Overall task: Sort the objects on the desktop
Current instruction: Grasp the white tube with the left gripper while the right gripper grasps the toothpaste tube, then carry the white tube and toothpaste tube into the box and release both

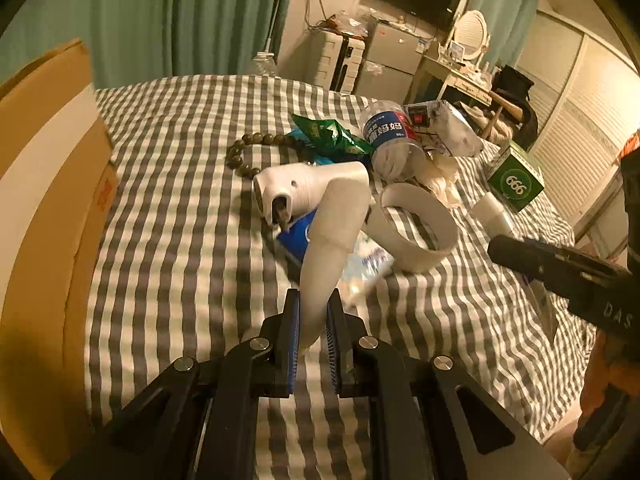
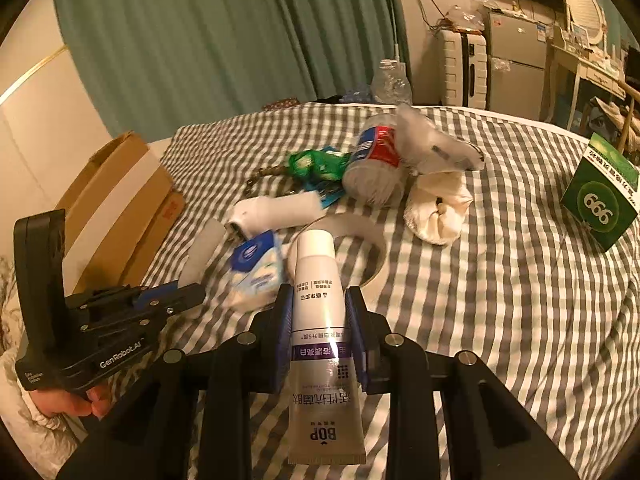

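Observation:
My left gripper (image 1: pixel 313 300) is shut on the handle of a white handheld device (image 1: pixel 320 208), which slants up over the checked bed; the gripper also shows in the right wrist view (image 2: pixel 188 292). My right gripper (image 2: pixel 319 296) is shut on a white BOP toothpaste tube (image 2: pixel 322 320), cap pointing away. Its black body shows at the right of the left wrist view (image 1: pixel 560 268). A blue and white tissue pack (image 2: pixel 256 272) lies under the device. A white tape roll (image 1: pixel 420 228) lies beside it.
A cardboard box (image 1: pixel 52 184) stands at the bed's left edge. A plastic bottle (image 1: pixel 388 136), green snack bag (image 1: pixel 328 136), bead bracelet (image 1: pixel 240 152), white cloth (image 2: pixel 436 208) and green 666 box (image 2: pixel 600 196) lie further back on the checked sheet (image 2: pixel 500 300).

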`<state>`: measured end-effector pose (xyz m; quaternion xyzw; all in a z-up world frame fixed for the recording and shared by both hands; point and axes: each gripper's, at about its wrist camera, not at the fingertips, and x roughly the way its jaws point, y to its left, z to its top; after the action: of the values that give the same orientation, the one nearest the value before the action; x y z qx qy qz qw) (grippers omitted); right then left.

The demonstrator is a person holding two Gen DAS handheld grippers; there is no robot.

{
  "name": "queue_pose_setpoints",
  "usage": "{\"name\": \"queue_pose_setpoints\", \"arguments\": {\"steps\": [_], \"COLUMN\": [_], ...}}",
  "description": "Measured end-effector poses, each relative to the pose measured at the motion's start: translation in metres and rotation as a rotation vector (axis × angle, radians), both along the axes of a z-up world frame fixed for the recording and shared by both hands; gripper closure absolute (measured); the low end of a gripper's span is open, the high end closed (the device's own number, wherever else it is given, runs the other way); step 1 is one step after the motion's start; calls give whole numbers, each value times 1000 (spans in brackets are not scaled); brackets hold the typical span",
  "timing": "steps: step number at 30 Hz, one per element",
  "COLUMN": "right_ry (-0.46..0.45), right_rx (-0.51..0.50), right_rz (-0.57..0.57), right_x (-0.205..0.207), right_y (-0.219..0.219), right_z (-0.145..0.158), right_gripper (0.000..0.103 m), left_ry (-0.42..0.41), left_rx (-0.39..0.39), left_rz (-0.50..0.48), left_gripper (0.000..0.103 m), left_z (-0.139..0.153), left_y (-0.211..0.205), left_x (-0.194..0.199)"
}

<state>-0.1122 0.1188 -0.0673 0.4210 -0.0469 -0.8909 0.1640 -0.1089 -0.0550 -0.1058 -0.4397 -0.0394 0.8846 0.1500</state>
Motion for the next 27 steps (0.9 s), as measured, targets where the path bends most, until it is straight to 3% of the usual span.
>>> {"name": "queue_pose_setpoints", "arguments": {"steps": [13, 22, 27], "right_ry": [16, 35, 55], "right_rx": [1, 11, 43], "right_rz": [16, 25, 56], "right_x": [60, 89, 95], "right_y": [-12, -27, -50], "right_z": [20, 37, 50], "right_gripper": [77, 77, 77], "left_ry": [53, 133, 147], "left_rx": [29, 88, 57], "left_rz": [28, 30, 54], "left_gripper": [91, 91, 91], "left_z": [28, 75, 101], "left_y": [-13, -27, -42], "left_x": [48, 71, 69]}}
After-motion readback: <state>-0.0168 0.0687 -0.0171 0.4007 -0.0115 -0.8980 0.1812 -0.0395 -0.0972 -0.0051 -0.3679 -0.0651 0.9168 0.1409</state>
